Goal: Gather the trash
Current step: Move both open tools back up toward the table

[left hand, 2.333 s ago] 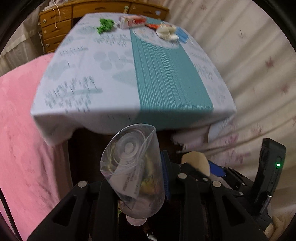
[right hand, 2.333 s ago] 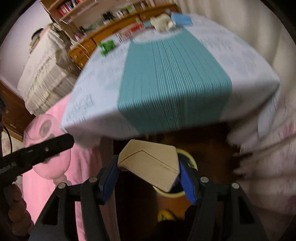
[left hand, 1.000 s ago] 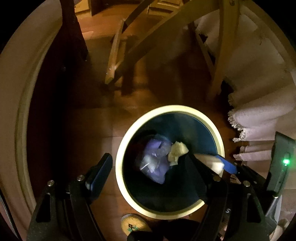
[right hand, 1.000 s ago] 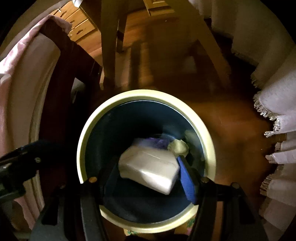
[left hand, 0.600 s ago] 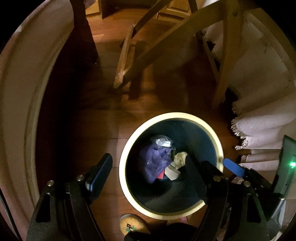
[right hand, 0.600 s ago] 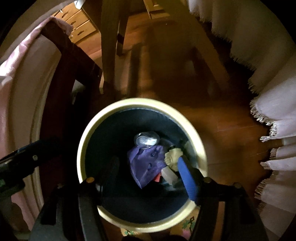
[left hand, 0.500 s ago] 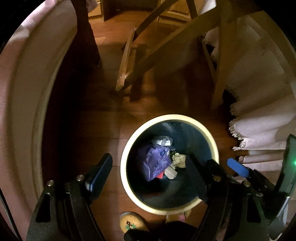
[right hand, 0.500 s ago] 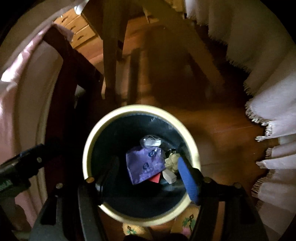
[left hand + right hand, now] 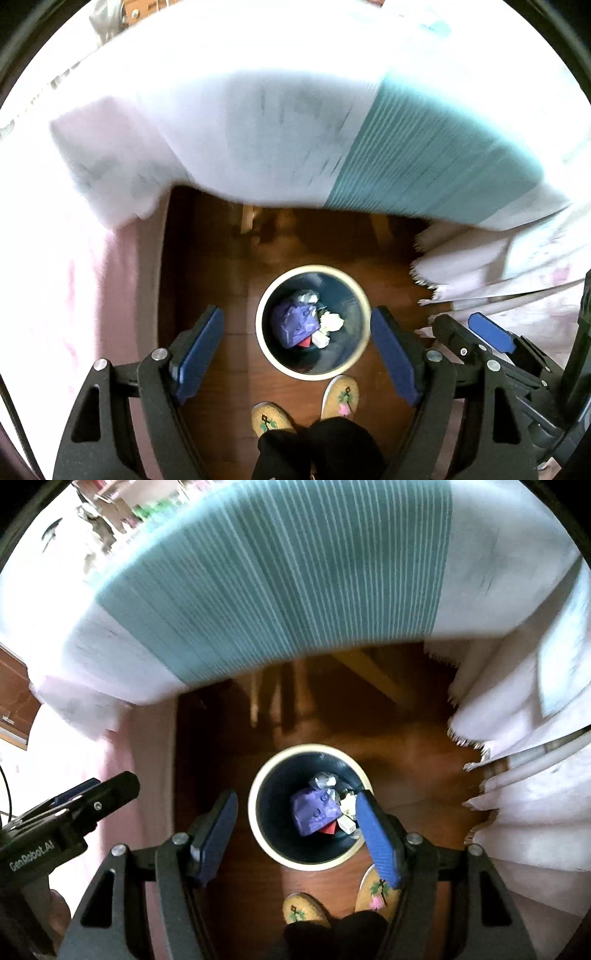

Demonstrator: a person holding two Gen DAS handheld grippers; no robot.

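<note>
Your left gripper (image 9: 297,347) and right gripper (image 9: 293,829) both spread, empty, raised since earlier; cream-rimmed round dark bin (image 9: 364,325) now smaller, lower centre, trash inside.

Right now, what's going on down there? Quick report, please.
Left gripper open, empty. Right gripper open, empty. Trash lies in the bin on the floor. Nothing blocking.

Open bin (image 9: 364,334) mouth (tablecloth (image 9: 295,129) overhead)
</note>
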